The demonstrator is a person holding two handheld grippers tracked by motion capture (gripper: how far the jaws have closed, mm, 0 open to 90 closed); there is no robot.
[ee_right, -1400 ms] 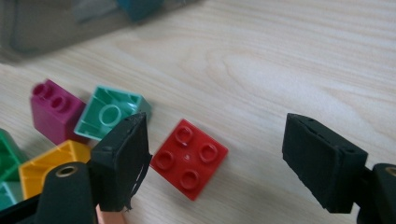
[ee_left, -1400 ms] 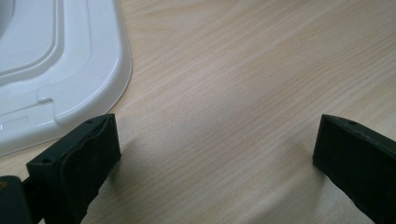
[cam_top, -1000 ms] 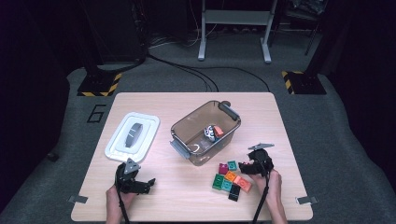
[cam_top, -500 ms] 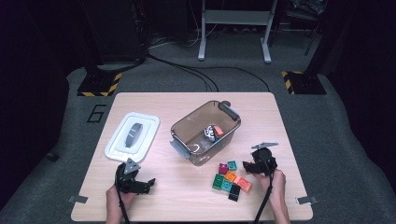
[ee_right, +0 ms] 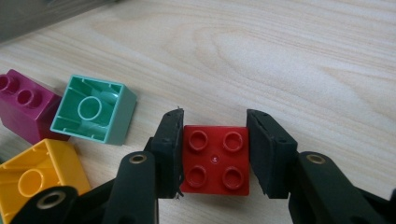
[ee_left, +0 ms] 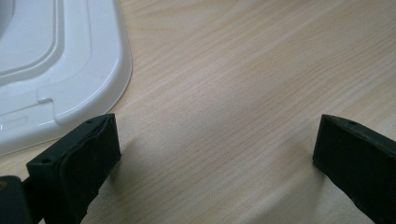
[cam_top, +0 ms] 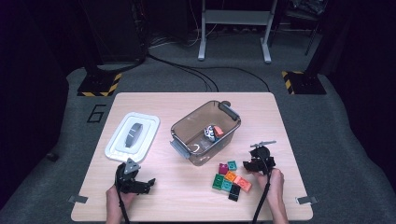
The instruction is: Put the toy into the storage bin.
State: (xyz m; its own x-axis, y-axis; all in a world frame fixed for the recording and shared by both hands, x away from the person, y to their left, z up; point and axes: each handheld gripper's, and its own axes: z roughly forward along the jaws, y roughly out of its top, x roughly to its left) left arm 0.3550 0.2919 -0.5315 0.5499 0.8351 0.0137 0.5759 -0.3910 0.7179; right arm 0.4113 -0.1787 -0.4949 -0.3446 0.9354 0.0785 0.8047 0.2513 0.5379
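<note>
Gripping the small red four-stud plastic brick (ee_right: 215,159) by its two flat side walls, the right gripper (ee_right: 214,156) has just been closing its jaws, and the pads now press on it. It sits on the wooden table (cam_top: 187,186), right of the loose brick pile (cam_top: 231,179). Light, rigid and smooth, it should lift easily. The left gripper (ee_left: 212,158) stands open and empty by the white plastic lid (ee_left: 56,70).

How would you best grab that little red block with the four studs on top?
By its two flat opposite side walls, coming from above. The red block sits studs-up on the table, so its smooth sides give the pads level faces. The right hand-held gripper already brackets it that way, jaws having just been closing, pads against both sides.
</note>
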